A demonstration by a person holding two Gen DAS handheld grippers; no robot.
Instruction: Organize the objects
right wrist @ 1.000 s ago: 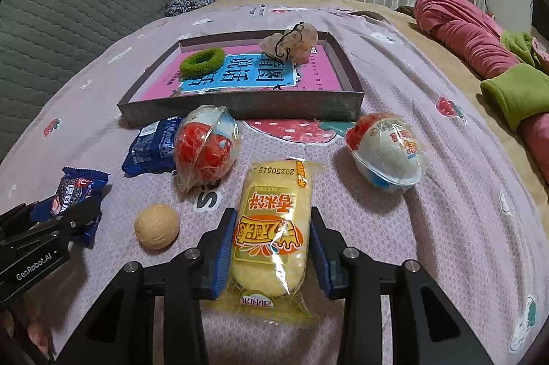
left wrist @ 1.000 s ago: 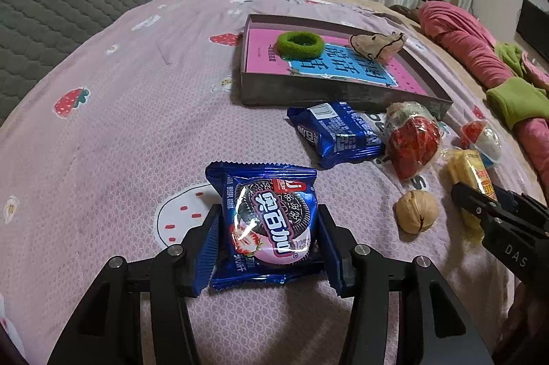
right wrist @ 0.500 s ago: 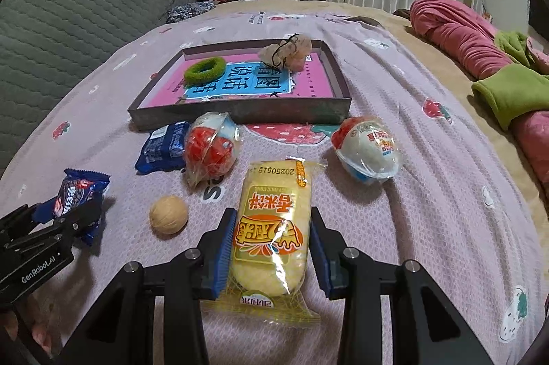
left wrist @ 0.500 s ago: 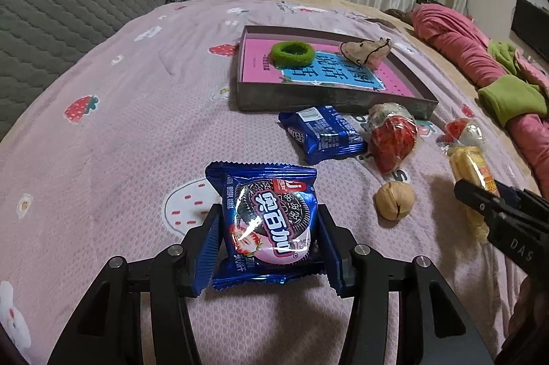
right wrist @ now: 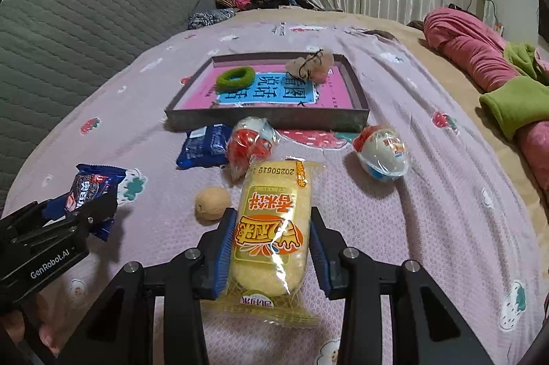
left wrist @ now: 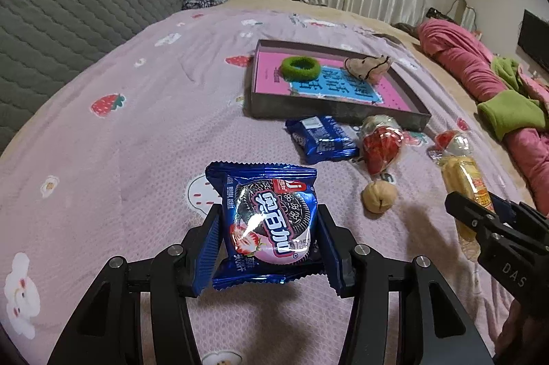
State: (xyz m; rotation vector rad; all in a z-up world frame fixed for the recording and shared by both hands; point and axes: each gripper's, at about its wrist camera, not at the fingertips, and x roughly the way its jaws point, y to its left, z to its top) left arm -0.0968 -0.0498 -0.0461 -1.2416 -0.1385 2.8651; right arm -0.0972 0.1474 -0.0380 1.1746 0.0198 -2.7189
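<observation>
My left gripper (left wrist: 269, 229) is shut on a blue cookie packet (left wrist: 266, 221) and holds it above the pink bedspread. It also shows in the right wrist view (right wrist: 91, 190). My right gripper (right wrist: 272, 239) is shut on a yellow snack packet (right wrist: 271, 234), also lifted; it shows at the right of the left wrist view (left wrist: 463, 179). A shallow grey tray (right wrist: 267, 120) with a pink and blue book inside lies farther back. It holds a green hair tie (right wrist: 236, 79) and a beige pouch (right wrist: 310, 65).
On the bedspread before the tray lie a blue packet (right wrist: 206, 149), a red wrapped sweet (right wrist: 250, 142), a walnut (right wrist: 212, 203) and a wrapped egg toy (right wrist: 384, 154). A grey headboard (right wrist: 68, 32) stands left. Pink and green bedding (right wrist: 507, 80) lies right.
Both grippers have risen and drawn back with their packets. The tray and loose items look smaller and farther away.
</observation>
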